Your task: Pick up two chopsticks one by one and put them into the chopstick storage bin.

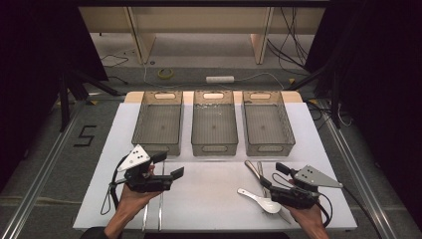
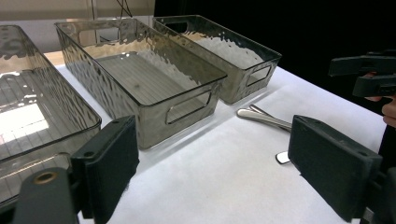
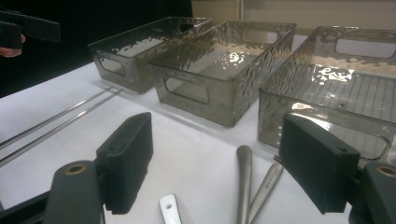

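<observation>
My left gripper hovers over the white table's near left part, open, with nothing between its jaws. Open and empty too, my right gripper hangs at the near right. Just below it lie two metal utensil handles and a white ceramic spoon. Two thin metal rods lie by the front edge, beside my left hand. Three clear grey bins stand in a row at the back: left, middle, right.
The white table surface ends close behind the bins and just in front of my hands. All three bins look empty. Beyond the table, cables, a power strip and a tape roll lie on the floor.
</observation>
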{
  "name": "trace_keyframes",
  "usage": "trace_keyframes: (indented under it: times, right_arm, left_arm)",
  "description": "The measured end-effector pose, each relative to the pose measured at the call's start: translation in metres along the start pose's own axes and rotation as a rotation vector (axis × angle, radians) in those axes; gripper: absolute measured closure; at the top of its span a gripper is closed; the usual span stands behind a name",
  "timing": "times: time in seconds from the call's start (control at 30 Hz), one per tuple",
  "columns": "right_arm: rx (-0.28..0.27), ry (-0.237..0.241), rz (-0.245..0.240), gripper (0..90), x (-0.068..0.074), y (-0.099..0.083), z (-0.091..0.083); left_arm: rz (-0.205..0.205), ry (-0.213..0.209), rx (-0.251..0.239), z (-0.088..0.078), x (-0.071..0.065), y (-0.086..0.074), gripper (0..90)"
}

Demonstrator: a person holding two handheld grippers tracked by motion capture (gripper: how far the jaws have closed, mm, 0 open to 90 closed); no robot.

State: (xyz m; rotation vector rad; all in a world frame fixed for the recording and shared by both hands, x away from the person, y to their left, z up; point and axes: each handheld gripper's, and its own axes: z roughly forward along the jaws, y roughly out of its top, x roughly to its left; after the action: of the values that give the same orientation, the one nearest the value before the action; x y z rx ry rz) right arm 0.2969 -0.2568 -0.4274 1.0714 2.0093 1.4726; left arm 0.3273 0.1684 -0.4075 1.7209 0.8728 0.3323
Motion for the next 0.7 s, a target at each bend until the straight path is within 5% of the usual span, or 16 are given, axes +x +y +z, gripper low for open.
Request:
trace_keyframes:
  times: [0.3, 0.5, 0.6, 0.7]
  right_arm:
    - [0.004, -0.005, -0.003, 27.3, -0.001, 0.001, 0.0]
    - [0.019, -0.004, -0.008, 27.9, 0.0, 0.001, 0.0]
    - [0.022, -0.005, -0.002, 27.9, -0.001, 0.001, 0.0]
    - [0.022, -0.002, -0.006, 28.0, -0.001, 0.002, 0.0]
  left_arm:
    - [-0.005, 0.033, 0.051, 0.001, 0.0, 0.003, 16.1]
    - [0.004, 0.109, 0.203, 0.003, -0.003, 0.009, 17.7]
    - [-0.001, 0.095, 0.261, 0.002, 0.0, 0.011, 18.7]
    - [-0.007, 0.138, 0.354, 0.005, 0.004, 0.011, 19.5]
